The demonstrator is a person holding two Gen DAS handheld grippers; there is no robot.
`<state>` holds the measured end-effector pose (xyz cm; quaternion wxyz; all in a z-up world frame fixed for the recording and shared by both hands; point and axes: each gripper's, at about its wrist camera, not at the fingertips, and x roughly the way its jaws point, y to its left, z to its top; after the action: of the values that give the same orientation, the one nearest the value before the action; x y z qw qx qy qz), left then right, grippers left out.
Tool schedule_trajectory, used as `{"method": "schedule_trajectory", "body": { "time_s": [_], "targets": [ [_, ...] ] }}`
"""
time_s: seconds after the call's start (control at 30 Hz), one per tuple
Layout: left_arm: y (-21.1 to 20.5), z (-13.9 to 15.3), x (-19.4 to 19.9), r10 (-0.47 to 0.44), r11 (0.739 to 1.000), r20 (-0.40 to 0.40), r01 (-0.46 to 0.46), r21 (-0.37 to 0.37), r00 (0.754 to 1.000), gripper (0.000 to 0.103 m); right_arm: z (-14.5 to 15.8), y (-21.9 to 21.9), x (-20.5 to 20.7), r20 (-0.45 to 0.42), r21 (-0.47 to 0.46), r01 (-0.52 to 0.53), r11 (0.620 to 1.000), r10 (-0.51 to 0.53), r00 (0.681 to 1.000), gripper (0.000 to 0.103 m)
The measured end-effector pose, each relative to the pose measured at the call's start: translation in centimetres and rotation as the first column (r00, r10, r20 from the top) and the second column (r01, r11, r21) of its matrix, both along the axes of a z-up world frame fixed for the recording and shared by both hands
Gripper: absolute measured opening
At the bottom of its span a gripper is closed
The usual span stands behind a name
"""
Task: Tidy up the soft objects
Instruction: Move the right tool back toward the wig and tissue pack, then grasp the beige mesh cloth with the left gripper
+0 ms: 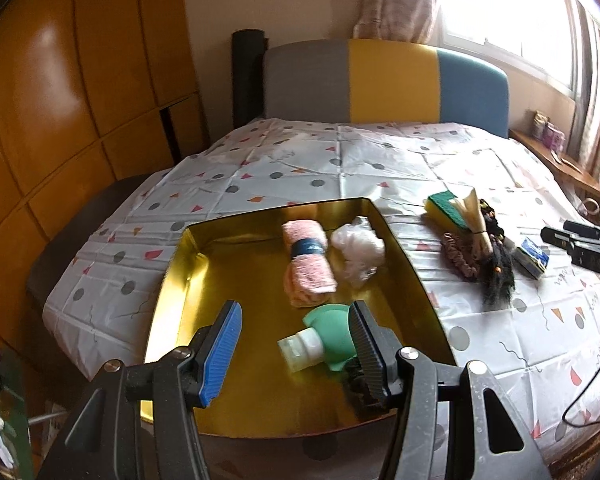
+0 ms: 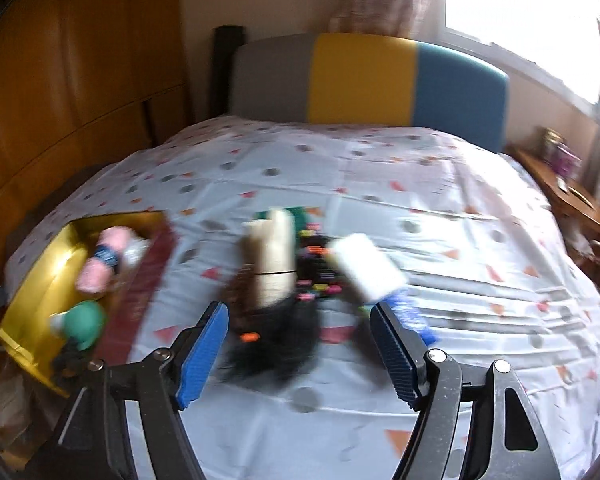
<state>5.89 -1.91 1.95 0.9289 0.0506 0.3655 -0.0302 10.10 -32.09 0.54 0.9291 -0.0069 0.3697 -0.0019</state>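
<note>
Gold tin box [image 1: 172, 280] sits on the bed sheet [image 1: 340, 168], directly under and ahead of the left gripper [image 1: 296, 344]. Inside the box: pink rolled towel [image 1: 306, 264] with a dark band, lying ahead of the gripper; white crumpled plastic bag [image 1: 358, 250] just beside the towel on its right, near the box's far right corner; green squeeze bottle [image 1: 328, 340] with a clear cap, lying on its side just inside the gripper's right finger; something black and fuzzy behind that finger, mostly hidden. The left half of the box floor is bare.

Left gripper: jaws apart, nothing between the pads; whether the right finger touches the bottle I cannot tell.

Right gripper [image 2: 300, 352]: jaws wide apart, nothing clamped. View is motion-blurred. Just ahead of it on the sheet is the pile still outside the box: black hair tuft [image 2: 276, 344] nearest the fingers, cream tassel bundle [image 2: 272, 256] on top, green-and-yellow sponge [image 1: 446, 208] at the far end, white and blue packet [image 2: 370, 266] ahead of the right finger. The box is well off to this gripper's left.

Edges: the box's right wall stands between the pile and the box floor. Sheet beyond and to the right of the pile is open. Headboard [image 1: 388, 80] is far ahead, wardrobe [image 1: 60, 100] to the left of the bed.
</note>
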Motion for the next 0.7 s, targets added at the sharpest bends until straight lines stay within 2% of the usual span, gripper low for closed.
{"method": "schedule_trajectory", "body": {
  "time_s": [0.13, 0.33, 0.43, 0.7],
  "targets": [
    [-1.8, 0.0, 0.4, -0.039, 0.999, -0.007, 0.039, 0.019, 0.999, 0.056, -1.0, -4.1, 0.0, 0.016, 0.006, 0.120, 0.993, -0.121, 0.993, 0.074],
    [-4.6, -0.2, 1.0, -0.096, 0.994, -0.021, 0.097, 0.046, 0.995, 0.056, -1.8, -10.1, -0.8, -0.009, 0.145, 0.315, 0.938, -0.317, 0.948, 0.074],
    [-6.3, -0.2, 1.6, -0.134, 0.990, -0.035, 0.135, 0.041, 0.990, 0.056, -1.8, -11.3, -1.3, -0.016, 0.188, 0.354, 0.916, -0.357, 0.934, 0.077],
    [-11.0, 0.1, 4.0, -0.253, 0.966, -0.084, 0.247, -0.070, 0.964, 0.056, -1.6, -11.6, -1.4, -0.017, 0.200, 0.380, 0.903, -0.384, 0.923, 0.081]
  ]
}}
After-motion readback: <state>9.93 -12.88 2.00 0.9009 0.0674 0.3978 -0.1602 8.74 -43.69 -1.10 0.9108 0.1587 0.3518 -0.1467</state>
